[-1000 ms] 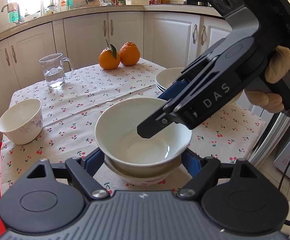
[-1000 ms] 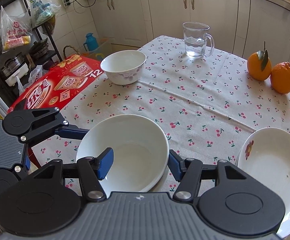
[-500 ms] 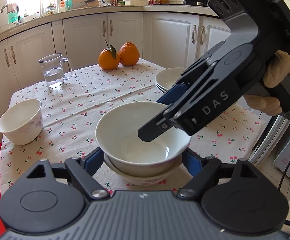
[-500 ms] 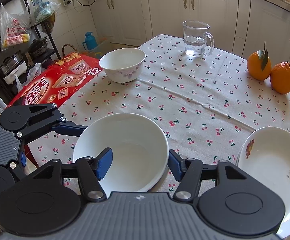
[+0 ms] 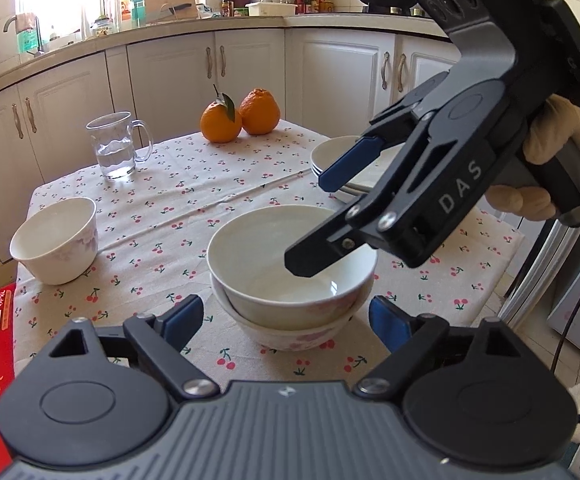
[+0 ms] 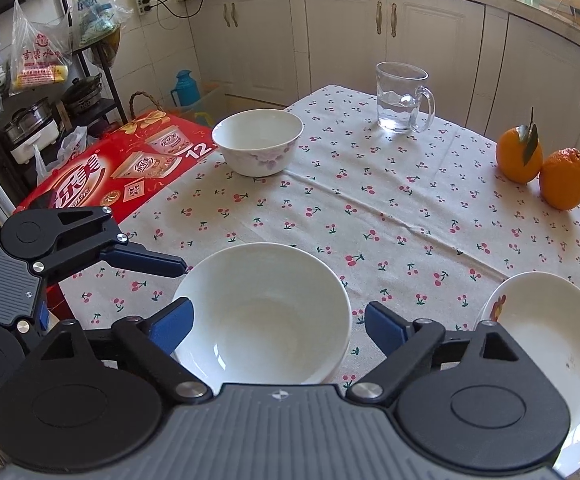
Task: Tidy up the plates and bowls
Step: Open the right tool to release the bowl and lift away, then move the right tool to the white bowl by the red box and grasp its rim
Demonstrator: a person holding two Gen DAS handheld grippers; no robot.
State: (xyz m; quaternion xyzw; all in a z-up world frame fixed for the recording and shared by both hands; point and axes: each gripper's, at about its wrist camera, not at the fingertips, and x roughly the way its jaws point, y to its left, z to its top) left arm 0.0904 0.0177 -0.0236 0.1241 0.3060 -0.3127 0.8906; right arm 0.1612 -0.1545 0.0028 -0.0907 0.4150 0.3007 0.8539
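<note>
**plate_stacker:** Two bowls are seen nested, the top bowl [image 5: 290, 264] sat inside the lower bowl [image 5: 290, 330], right between the spread fingers of the left gripper [image 5: 286, 320]. Nothing is touched by those pads, as far as can be told.

**umi_newbie:** Same for the right gripper [image 6: 278, 322]?

**plate_stacker:** Yep, its fingers are held wide apart too, nothing gripped, with the stack framed between them. A stack of plates [image 6: 546, 344] is found just outside its right finger; a single bowl [image 6: 258, 140] well ahead.

**umi_newbie:** Any writing?

**plate_stacker:** "DAS" is printed on the right gripper's body, and "12" can be read on the red box [image 6: 106, 176].
</note>
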